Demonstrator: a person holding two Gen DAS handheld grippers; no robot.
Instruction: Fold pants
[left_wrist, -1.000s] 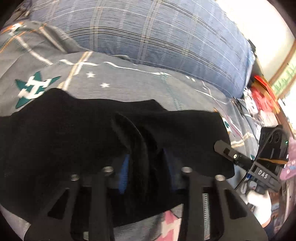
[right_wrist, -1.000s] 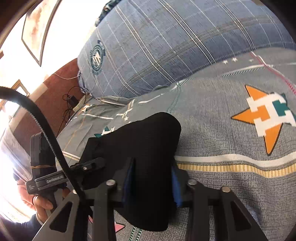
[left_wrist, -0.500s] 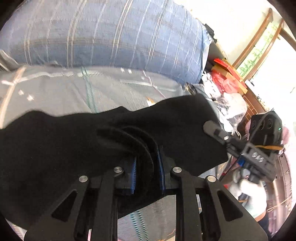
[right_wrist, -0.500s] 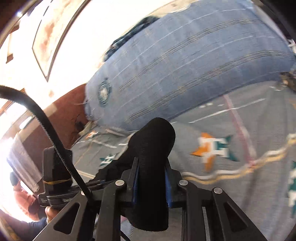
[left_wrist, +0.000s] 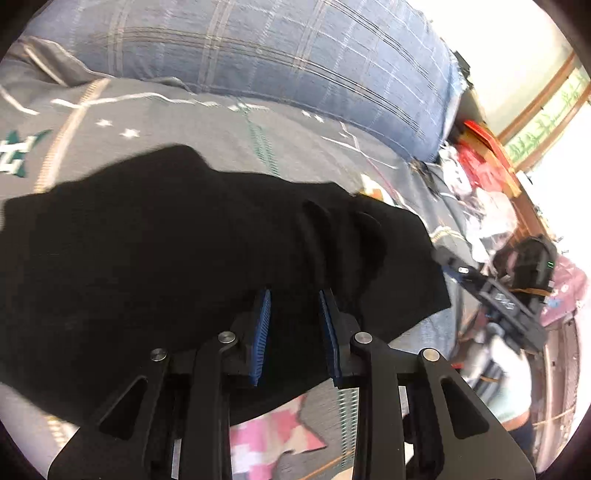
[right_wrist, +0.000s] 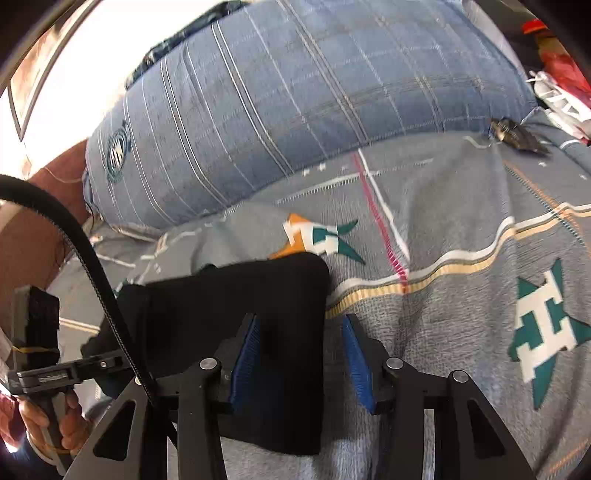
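Lying part-folded on the grey bedspread (right_wrist: 461, 206), black pants (left_wrist: 166, 258) — soft, limp, light, best pinched at a doubled edge — sit loose between left gripper (left_wrist: 295, 306) and right gripper (right_wrist: 299, 332), both opening, neither clamping

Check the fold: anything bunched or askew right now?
The black pants lie mostly flat on the grey bedspread, but raised ridges bunch just ahead of the left tool. The edge by the right tool looks straight.
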